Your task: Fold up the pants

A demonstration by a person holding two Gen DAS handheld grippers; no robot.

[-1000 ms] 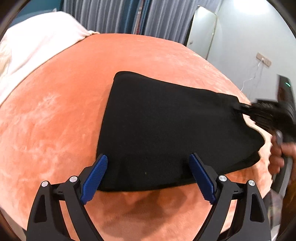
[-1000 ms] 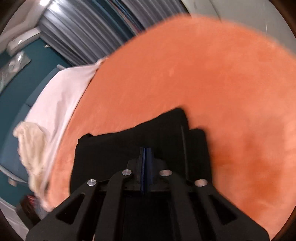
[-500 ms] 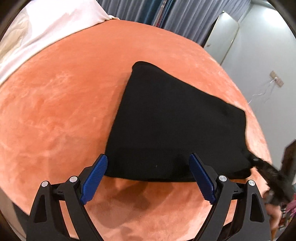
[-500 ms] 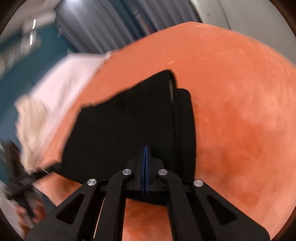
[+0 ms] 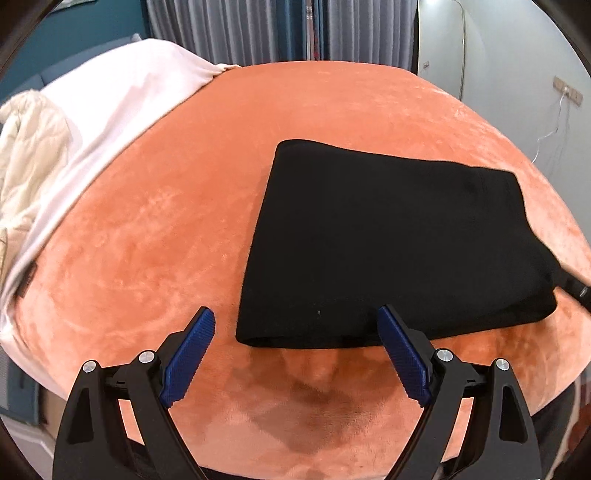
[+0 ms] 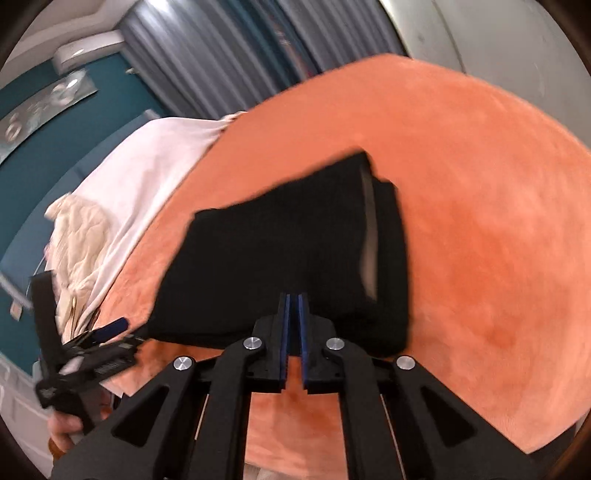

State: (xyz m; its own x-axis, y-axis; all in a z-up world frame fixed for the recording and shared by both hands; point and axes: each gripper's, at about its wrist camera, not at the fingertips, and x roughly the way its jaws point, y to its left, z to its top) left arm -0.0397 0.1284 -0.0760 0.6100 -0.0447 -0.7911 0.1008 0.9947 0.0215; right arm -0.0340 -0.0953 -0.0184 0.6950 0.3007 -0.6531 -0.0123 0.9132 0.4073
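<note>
The black pants [image 5: 395, 251] lie folded into a flat rectangle on the orange velvet bed [image 5: 184, 229]. My left gripper [image 5: 295, 325] is open and empty, hovering just short of the pants' near edge. In the right wrist view the pants [image 6: 288, 254] show their stacked folded layers on the right side. My right gripper [image 6: 293, 299] has its blue pads nearly together with a thin gap, at the pants' near edge, no cloth seen between them. Its tip shows at the right edge of the left wrist view [image 5: 576, 290].
A white sheet [image 5: 110, 110] and a cream quilt [image 5: 29, 147] cover the far left of the bed. Grey curtains [image 5: 258, 33] and a white wall with a mirror [image 5: 443, 37] stand behind. The left gripper and hand show in the right wrist view [image 6: 85, 354].
My right gripper has come off the pants' corner and its pads have parted slightly. The left gripper has drawn back and swung left, so the pants sit to its right.
</note>
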